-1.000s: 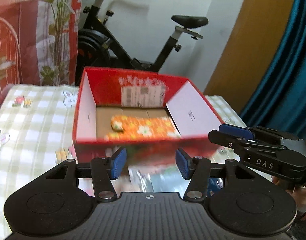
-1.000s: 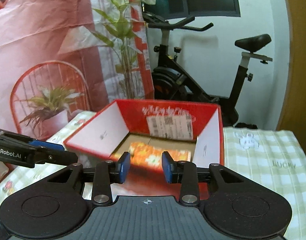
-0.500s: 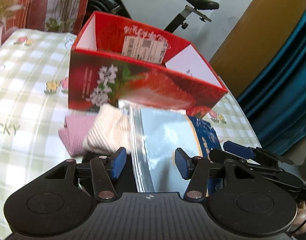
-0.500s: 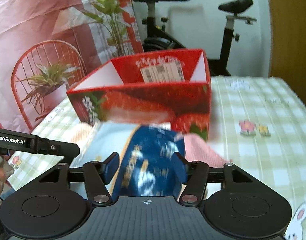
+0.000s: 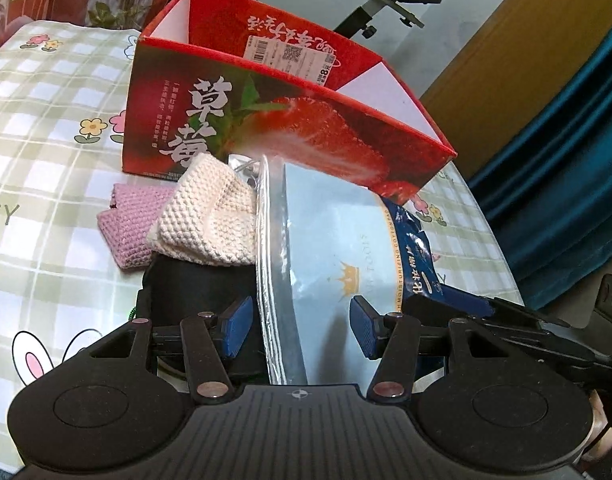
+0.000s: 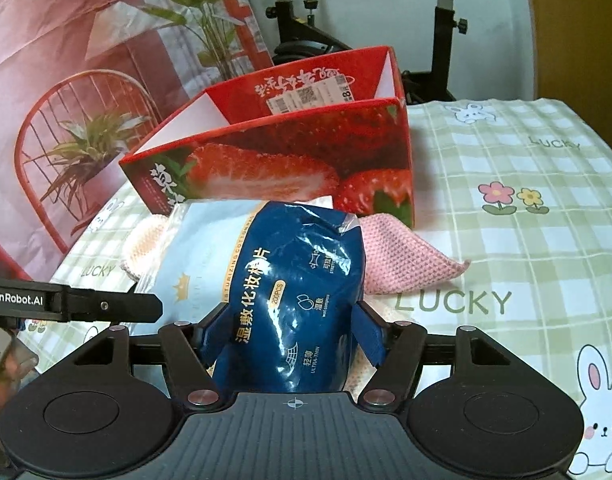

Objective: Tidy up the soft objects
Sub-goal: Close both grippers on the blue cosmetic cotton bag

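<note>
The worktop (image 6: 526,208) is covered with a green-and-white checked cloth printed with flowers, rabbits and the word LUCKY. On it stands a red cardboard box (image 5: 289,136) with a strawberry picture on its near wall, open at the top, with a white label stuck inside its far wall.

Just in front of the box lies a pile of soft things. Topmost is a plastic packet (image 6: 297,300), dark blue at one end and pale blue at the other, with a clear sealed edge; it leans up against the box's near wall. A cream knitted cloth (image 5: 209,216) lies beside the packet's clear edge, resting partly on a pink knitted cloth (image 5: 125,224) and on a black fabric item (image 5: 193,292). In the right wrist view another pink knitted cloth (image 6: 406,260) sticks out from under the packet onto the checked cover.

The right claw (image 6: 291,338) has its blue pads on either side of the packet's dark blue end, seemingly touching it. The left claw (image 5: 299,332) is spread wide around the pale blue end and clear edge, its pads apart from the plastic.
</note>
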### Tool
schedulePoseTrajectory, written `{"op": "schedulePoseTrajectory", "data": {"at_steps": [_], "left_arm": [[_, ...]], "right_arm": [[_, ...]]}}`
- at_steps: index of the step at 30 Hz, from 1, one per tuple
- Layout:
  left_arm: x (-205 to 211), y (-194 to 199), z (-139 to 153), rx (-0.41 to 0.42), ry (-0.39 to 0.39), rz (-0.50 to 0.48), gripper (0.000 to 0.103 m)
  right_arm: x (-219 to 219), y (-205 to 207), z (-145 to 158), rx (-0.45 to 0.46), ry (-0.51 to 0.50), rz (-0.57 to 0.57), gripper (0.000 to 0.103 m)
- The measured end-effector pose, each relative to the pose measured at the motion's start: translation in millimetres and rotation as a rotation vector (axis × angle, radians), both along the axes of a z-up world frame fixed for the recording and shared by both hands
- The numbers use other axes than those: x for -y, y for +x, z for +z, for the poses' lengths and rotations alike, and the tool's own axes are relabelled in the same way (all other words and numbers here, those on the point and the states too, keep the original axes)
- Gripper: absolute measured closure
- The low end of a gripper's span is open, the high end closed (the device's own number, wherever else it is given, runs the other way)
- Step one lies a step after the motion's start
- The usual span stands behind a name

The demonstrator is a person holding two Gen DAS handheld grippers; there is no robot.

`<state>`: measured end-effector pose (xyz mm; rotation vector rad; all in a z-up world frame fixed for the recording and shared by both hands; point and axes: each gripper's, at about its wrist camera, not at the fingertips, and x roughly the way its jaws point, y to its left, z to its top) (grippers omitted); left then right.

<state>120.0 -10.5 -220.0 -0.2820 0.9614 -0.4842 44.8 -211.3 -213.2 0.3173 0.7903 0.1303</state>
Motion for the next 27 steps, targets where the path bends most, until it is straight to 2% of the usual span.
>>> {"op": "schedulePoseTrajectory", "data": {"at_steps": [5,8,10,12,20,22,24,27], "left_arm": [[0,-1,-2,-0.003,-0.022,-0.007,0.048],[2,-4,2,0.017,-0.028,-0.021,0.061],[2,-6,4,0.032,-0.021,-0.029,0.077],[3,-8,5,0.043,-0.015,-0.037,0.084],[3,-9,-1,0.029,0.003,-0.043,0.084],[4,-8,-3,0.025,0.008,-0.044,0.084],[4,-9,-4,0.022,0.005,-0.044,0.084],[4,-10,-2,0.030,-0.006,-0.047,0.086]], "right_arm": [[2,0,-2,-0.009,0.013,-0.009,0.039],[3,0,-2,-0.018,0.015,-0.017,0.033],[4,0,-3,-0.024,0.017,-0.023,0.032],[7,0,-4,-0.030,0.027,-0.029,0.032],[11,0,-9,-0.046,0.058,-0.045,0.028],[12,1,-11,-0.058,0.063,-0.058,0.021],[17,0,-16,-0.071,0.107,-0.068,0.025],[19,-4,-15,-0.057,0.148,-0.062,0.041]]}}
